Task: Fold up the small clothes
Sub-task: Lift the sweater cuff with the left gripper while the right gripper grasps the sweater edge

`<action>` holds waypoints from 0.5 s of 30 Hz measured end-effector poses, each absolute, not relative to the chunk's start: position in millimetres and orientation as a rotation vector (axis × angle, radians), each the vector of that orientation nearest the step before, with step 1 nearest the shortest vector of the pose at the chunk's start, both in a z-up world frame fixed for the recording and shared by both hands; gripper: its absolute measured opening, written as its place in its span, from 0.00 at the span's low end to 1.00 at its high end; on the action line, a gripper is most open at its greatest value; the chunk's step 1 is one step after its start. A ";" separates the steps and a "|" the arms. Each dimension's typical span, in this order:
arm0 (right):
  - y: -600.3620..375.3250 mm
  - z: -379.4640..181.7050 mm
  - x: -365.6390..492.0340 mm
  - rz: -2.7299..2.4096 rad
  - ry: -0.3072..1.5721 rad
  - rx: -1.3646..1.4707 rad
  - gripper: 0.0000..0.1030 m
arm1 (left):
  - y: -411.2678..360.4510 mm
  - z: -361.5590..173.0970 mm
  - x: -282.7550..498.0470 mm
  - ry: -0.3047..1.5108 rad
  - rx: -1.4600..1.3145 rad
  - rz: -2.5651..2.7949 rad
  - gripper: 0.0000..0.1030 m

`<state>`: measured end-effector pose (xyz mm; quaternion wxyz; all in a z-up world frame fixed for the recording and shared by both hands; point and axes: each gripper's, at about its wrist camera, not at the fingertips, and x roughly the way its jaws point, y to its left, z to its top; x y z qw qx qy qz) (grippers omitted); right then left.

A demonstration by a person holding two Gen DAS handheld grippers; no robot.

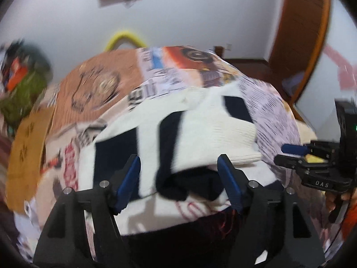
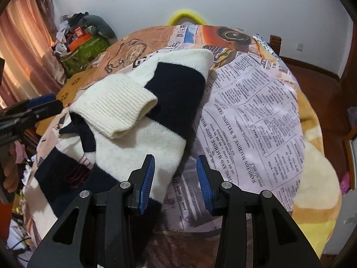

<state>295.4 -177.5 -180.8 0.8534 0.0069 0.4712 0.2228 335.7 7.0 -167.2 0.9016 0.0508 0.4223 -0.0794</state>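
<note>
Both claws (image 1: 179,178) (image 2: 176,178) gape empty above the striped sweater (image 2: 142,116).

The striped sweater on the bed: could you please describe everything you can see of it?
The sweater is a soft knit in broad cream and dark navy stripes. It lies partly folded and rumpled on the newspaper-print bedspread, one sleeve with a ribbed cream cuff doubled back on top. Neither gripper holds it.
</note>
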 end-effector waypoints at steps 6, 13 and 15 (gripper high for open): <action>-188.3 -180.0 289.3 0.454 0.995 0.013 0.34 | -49.1 -196.5 350.0 0.911 0.319 -0.238 0.69; -208.1 -180.2 285.6 0.426 1.002 0.031 0.34 | -76.5 -215.7 355.9 0.942 0.408 -0.311 0.69; -212.3 -180.4 283.9 0.420 1.003 0.041 0.34 | -83.6 -217.6 352.4 0.940 0.438 -0.331 0.69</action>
